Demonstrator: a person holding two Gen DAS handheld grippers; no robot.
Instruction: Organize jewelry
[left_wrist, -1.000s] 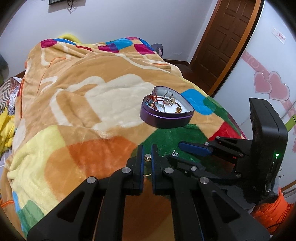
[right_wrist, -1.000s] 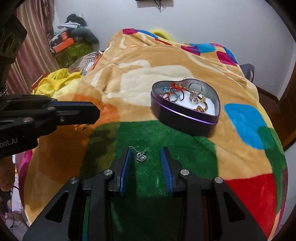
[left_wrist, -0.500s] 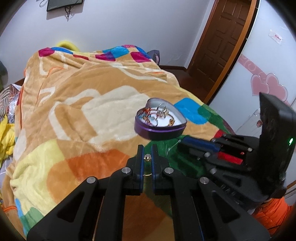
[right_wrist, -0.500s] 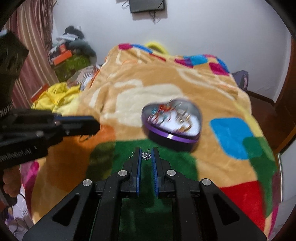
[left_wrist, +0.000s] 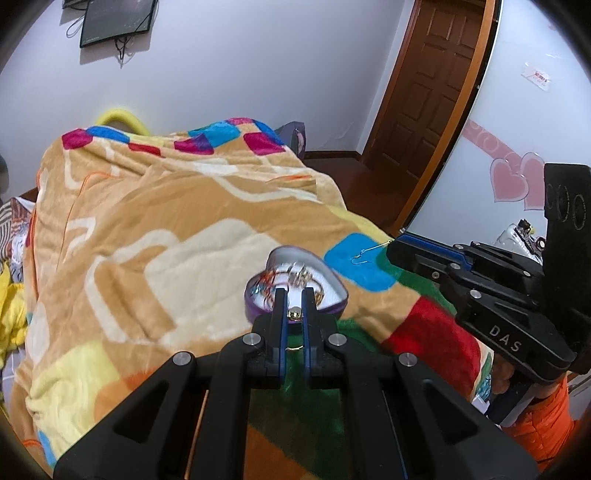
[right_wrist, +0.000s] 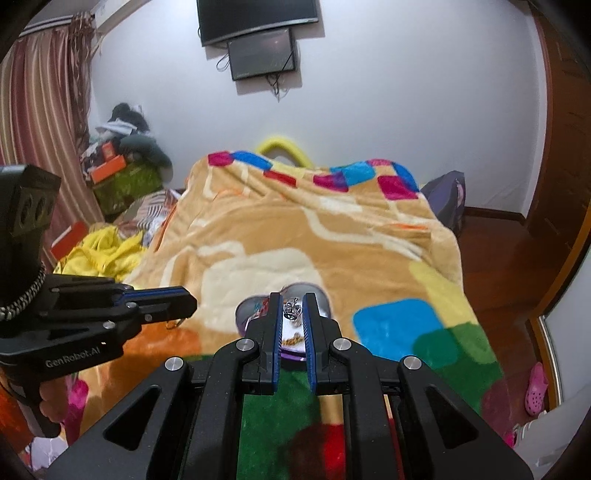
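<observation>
A purple heart-shaped tin (left_wrist: 332, 291) with several pieces of jewelry lies on the patterned blanket (left_wrist: 166, 229). In the left wrist view my left gripper (left_wrist: 294, 295) is shut on a small gold earring (left_wrist: 294, 314), just in front of the tin and above it. My right gripper (right_wrist: 291, 297) is shut on a silver earring (right_wrist: 291, 309), with the tin (right_wrist: 245, 312) partly hidden behind its fingers. The right gripper (left_wrist: 393, 249) also shows to the tin's right, the silver earring's hook (left_wrist: 364, 254) sticking out. The left gripper (right_wrist: 190, 299) shows left of the tin.
The blanket covers a bed whose right edge drops to a wooden floor (right_wrist: 498, 266). Yellow clothes (right_wrist: 99, 254) and boxes (right_wrist: 122, 181) lie to the left. A brown door (left_wrist: 428, 96) stands at the back right. A pink shoe (right_wrist: 537, 387) is on the floor.
My right gripper shut on the silver earring that lay on the green patch and lifted it. Both grippers rose and came closer to the tin, and the views tilted up.
</observation>
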